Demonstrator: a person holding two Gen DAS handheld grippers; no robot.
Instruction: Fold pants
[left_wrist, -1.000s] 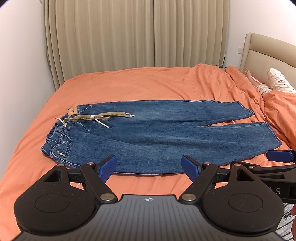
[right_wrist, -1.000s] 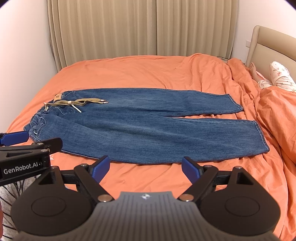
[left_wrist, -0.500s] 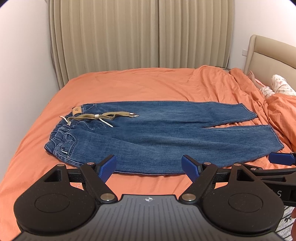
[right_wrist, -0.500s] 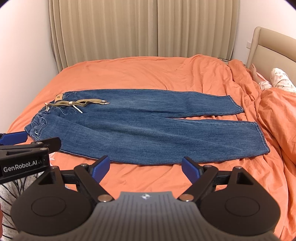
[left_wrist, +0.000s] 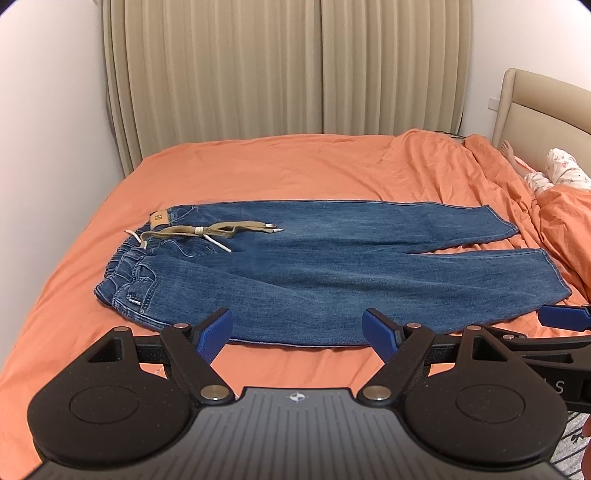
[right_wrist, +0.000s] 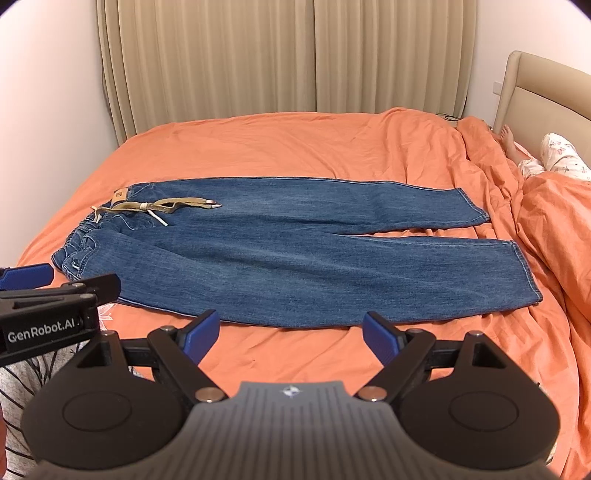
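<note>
A pair of blue denim pants lies flat across mid-frame on the orange-sheeted bed, both grippers, left and right, hovering empty with fingers spread; heavy, limp cloth, probably best pinched at waistband and hems.

A home bedroom. A wide bed under an orange sheet fills the room, with a padded beige headboard at the right and long beige curtains on the far wall. Someone's bare foot and pyjama leg lie by the headboard.
</note>
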